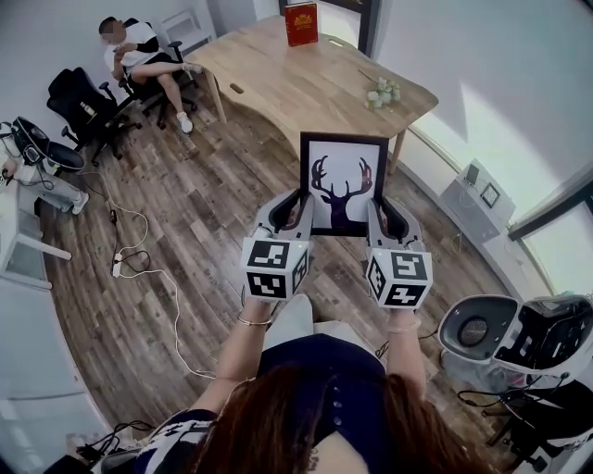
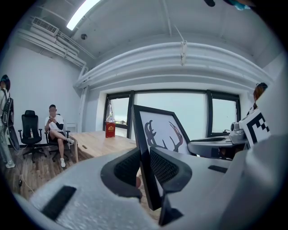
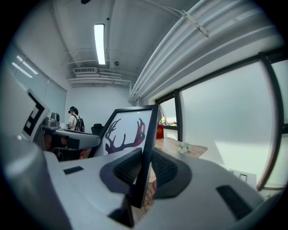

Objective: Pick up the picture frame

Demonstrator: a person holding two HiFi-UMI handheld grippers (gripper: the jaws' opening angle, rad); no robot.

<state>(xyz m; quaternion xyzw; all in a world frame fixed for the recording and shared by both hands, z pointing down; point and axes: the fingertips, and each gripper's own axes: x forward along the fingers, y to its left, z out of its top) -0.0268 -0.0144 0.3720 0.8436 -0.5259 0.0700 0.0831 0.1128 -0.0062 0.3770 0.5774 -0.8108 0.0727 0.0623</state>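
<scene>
Since each claw bites one side rail, the black-framed picture with a dark antler-silhouette print hangs upright in the air between them, with the print facing the wearer. Left claw is clenched on the left rail near the bottom corner. Right claw is clenched on the right rail at matching height. Ribbed pads press the front and back of each rail.

My read: the low two-point grip stops swing and twist. Most of the frame stands above the pads though, so it's top-heavy. Only narrow moulding is caught, and hands drifting apart could slip a rail out.

Clearance: the frame touches nothing but the pads. Light wooden bench lies beyond both claws, well apart. It carries a red box at the far edge and small white flowers on the right claw's side. Wood-plank floor is below. White round-bodied machine sits right of and behind the right claw, well apart. Seated person is far beyond the left claw. I'd judge there's room to move every way.
</scene>
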